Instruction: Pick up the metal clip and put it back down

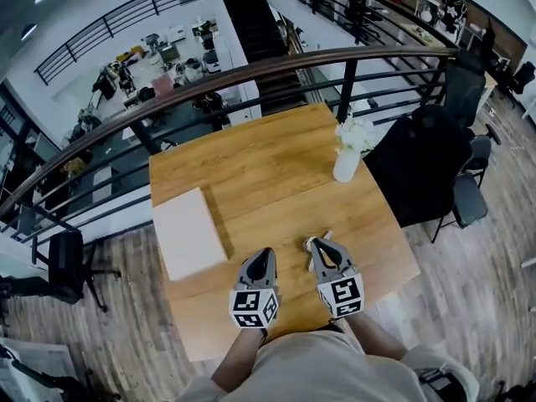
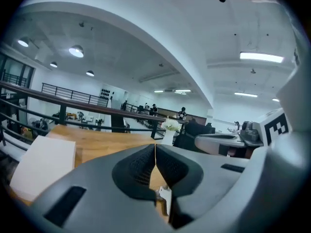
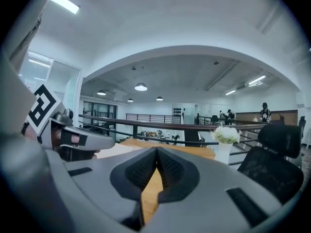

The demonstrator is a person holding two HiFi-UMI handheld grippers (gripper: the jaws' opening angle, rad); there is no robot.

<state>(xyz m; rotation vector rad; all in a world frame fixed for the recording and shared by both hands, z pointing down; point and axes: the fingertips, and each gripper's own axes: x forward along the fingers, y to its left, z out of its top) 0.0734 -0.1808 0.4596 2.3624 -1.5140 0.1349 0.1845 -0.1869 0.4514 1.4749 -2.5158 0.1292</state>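
Note:
A small silvery metal clip lies on the wooden table, just left of my right gripper's tip. In the head view my right gripper sits low over the table's near part, beside the left gripper. Along the right gripper its own view shows the black pads pressed together, and no clip between them. My left gripper is shut as well, holding nothing. A small pale piece shows low in the gap under the left jaws; I cannot tell what it is.
A flat white box lies at the table's left side. A white vase with white flowers stands at the far right edge, with a black chair past it. A dark railing runs behind the table above a drop.

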